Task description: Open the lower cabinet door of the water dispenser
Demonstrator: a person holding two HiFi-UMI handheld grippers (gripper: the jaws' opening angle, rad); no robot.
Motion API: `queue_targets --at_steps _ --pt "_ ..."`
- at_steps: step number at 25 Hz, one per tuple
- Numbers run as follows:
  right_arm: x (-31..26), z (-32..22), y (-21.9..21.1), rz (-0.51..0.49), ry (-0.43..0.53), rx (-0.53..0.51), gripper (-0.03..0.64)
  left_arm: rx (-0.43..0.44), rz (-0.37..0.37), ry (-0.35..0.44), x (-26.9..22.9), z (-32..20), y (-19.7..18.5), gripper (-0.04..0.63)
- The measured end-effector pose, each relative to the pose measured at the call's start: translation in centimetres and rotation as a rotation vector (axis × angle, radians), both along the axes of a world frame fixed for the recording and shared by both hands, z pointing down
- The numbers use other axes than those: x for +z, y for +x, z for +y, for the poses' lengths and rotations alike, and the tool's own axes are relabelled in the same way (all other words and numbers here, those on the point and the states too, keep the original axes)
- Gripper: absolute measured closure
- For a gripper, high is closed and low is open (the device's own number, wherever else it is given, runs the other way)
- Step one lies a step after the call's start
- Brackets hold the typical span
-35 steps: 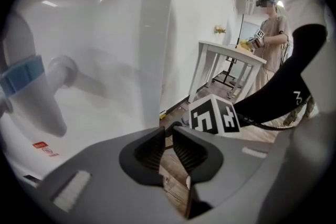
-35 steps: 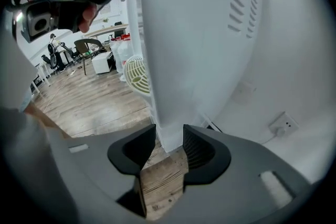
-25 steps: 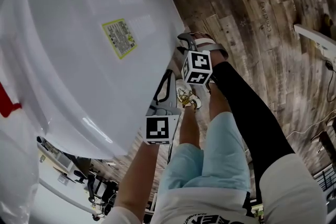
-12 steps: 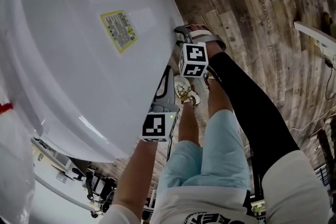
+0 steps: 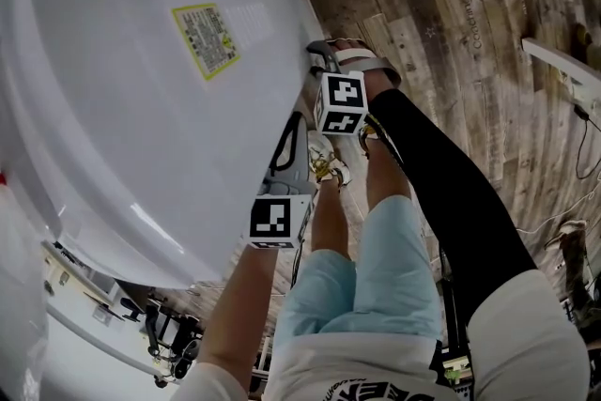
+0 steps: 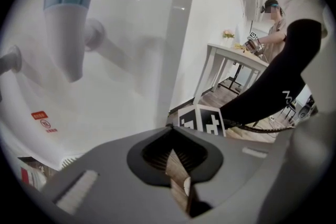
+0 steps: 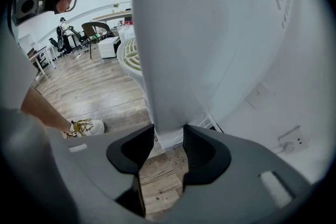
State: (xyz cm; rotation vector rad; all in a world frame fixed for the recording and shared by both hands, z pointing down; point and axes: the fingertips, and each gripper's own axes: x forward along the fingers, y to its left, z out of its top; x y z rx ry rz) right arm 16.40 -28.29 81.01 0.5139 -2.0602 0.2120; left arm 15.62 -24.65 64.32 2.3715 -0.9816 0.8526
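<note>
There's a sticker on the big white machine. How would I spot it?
Find the water dispenser filling the left of the head view. High on its rounded side sits a small label. It's the only yellow-edged patch, full of tiny print.

The water dispenser (image 5: 141,127) is glossy white, with a yellow label (image 5: 205,38). The floor (image 5: 470,33) shows streaky brown planks. The cube (image 5: 342,103) has black-and-white squares. The shorts (image 5: 376,268) are pale blue and the sleeve (image 5: 441,192) is black.

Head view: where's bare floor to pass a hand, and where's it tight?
Free: wood floor right of the black sleeve, toward the top edge. Tight: the strip between the water dispenser and the person's legs.
</note>
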Motion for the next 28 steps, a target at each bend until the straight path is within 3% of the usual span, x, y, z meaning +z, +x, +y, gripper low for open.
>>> queue_targets --at_steps 11,16,21,28 --pt "0.0 -0.1 0.0 0.022 0.026 -0.011 0.456 -0.025 -0.001 -0.02 0.5 0.0 -0.8 0.54" --pt "-0.3 -0.2 0.0 0.033 0.048 -0.006 0.456 0.003 0.016 -0.013 0.5 0.2 -0.2 0.54" --pt "0.1 3.2 -0.4 0.0 0.013 -0.094 0.456 -0.009 -0.002 -0.027 0.8 -0.1 -0.8 0.54" --pt "0.2 4.2 -0.6 -0.006 -0.008 -0.059 0.456 -0.022 -0.018 -0.028 1.2 0.2 -1.9 0.54"
